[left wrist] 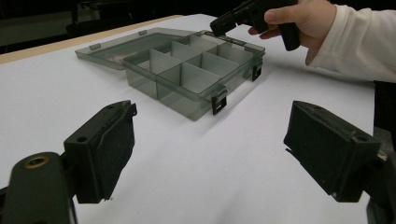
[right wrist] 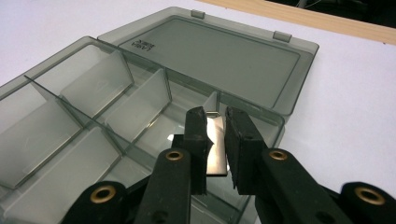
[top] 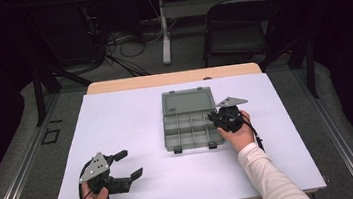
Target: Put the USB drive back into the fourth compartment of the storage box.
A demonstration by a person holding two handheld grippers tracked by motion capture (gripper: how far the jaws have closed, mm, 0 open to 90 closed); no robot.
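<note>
The thin plate (right wrist: pixel 215 144) between the right tongs (right wrist: pixel 216 122) is half hidden by their jaws.

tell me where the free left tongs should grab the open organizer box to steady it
Take the near front wall of the organizer box between its two black latches, coming from the person's side: that thin upright edge faces the open left tongs, and the lid lies flat behind.
</note>
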